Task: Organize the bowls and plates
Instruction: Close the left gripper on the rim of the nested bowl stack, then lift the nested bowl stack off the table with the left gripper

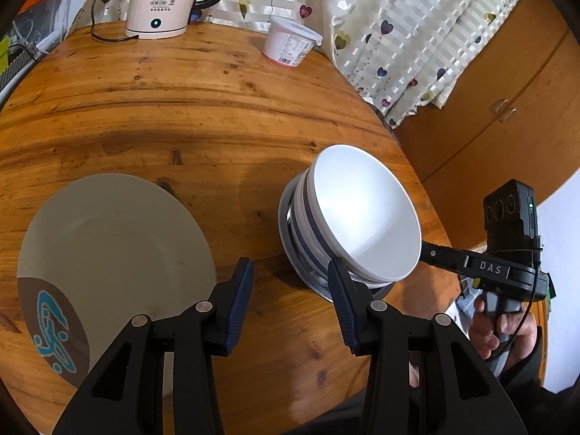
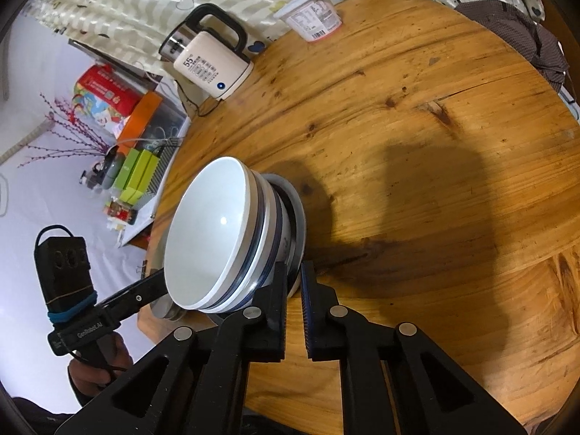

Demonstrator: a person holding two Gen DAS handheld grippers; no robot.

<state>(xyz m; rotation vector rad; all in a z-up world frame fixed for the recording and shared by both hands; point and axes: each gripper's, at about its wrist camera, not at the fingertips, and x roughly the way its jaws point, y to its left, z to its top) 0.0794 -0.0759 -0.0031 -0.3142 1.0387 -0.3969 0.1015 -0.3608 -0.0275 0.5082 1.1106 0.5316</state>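
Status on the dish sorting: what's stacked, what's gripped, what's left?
Done: bowls nested on the small plate. In hand: right gripper shut on that small plate's rim; left gripper open, holding nothing. Left: large plate sits apart on the table, not yet combined.

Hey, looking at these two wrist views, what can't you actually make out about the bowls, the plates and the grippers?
- Bowl stack: how many are nested; both views show only rims.
- Small plate under the stack: mostly hidden by the bowls.
- Right gripper: fingers nearly shut at that plate's edge; the pinch itself sits behind the left finger.
- Large plate, left view: near edge covered by the open left gripper.
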